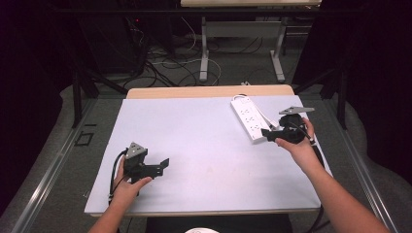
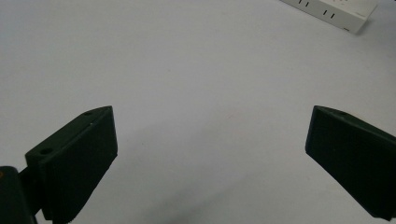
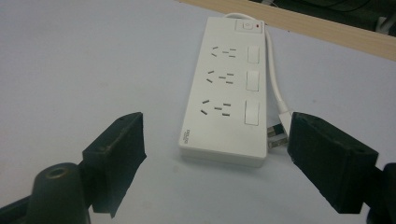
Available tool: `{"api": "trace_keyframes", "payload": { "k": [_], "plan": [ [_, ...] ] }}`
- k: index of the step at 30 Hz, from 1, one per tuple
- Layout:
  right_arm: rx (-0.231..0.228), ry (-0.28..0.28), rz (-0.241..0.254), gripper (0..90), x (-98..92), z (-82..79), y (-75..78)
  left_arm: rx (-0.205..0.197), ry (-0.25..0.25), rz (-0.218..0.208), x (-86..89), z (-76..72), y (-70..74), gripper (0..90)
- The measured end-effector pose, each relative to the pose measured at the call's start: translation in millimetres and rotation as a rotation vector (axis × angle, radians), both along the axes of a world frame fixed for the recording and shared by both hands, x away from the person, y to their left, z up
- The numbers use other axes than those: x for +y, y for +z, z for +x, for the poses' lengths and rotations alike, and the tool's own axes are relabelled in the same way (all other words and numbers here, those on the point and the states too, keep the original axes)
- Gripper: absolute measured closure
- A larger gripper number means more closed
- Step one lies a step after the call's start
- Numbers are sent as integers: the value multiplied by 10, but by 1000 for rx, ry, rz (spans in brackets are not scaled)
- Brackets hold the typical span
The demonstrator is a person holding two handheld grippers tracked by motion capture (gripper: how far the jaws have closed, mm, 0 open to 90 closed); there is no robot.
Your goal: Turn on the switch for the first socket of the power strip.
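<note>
Presently on the bench (image 1: 194,145): one white power strip (image 1: 248,118), three outlet groups each with its own rocker switch, a master switch with a red lamp at the far end. It lies at the far right of the pale bench cover, its long axis running away from the person and canted slightly leftward at the far end. Its white cord (image 3: 276,88) leaves the far end, loops back along the strip's right side and ends in a plug (image 3: 276,135) resting on the bench just beside the near right corner.

Right gripper (image 1: 271,135) — held in the person's right hand, jaws spread wide and holding nothing. In the right gripper view the strip's near short end sits between and just beyond the two jaws, so the strip lies straight ahead, lengthwise along the gripper's line of sight. The plug sits close to the right-hand jaw.

Left gripper (image 1: 163,165) — held in the left hand at the near left of the bench, jaws likewise wide apart and empty, well apart from the strip. In the left gripper view only a corner of the strip appears, at the top right.

Judgement: the right hand is much the nearer. Any grasp from here would meet the strip end-on, across its width, or take the plug beside it.
</note>
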State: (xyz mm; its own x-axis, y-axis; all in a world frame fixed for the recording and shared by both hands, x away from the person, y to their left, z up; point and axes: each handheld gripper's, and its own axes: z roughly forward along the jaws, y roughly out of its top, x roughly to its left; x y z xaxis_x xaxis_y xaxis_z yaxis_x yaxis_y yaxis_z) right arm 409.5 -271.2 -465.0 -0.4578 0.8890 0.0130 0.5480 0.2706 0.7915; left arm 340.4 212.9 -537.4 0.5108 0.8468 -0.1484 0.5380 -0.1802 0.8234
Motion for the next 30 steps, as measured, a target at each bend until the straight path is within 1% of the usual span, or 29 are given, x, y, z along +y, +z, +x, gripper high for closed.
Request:
{"api": "trace_keyframes", "payload": {
  "k": [3,4,15,17,18,23,24,29,30],
  "plan": [
    [4,3,-6,183,28,30,24,0,0,1,0,0,0,25],
    [2,5,-15,183,28,36,32,1,0,1,0,0,0,25],
    [6,8,-36,183,84,108,97,2,-2,1,-3,0,-1,25],
    [8,14,-44,183,101,127,105,0,-3,1,-4,2,-2,25],
    [10,18,-56,184,119,148,112,1,-3,1,-4,2,-2,25],
    [15,21,-72,184,156,201,123,0,-2,2,-3,4,-3,25],
    [19,24,-81,185,174,229,127,-1,-2,2,-3,5,-3,25],
    [36,28,-95,198,212,290,138,-4,0,1,-5,5,-6,26],
    [35,29,-103,198,220,307,141,1,-3,3,-2,5,-2,26]
  ]
}}
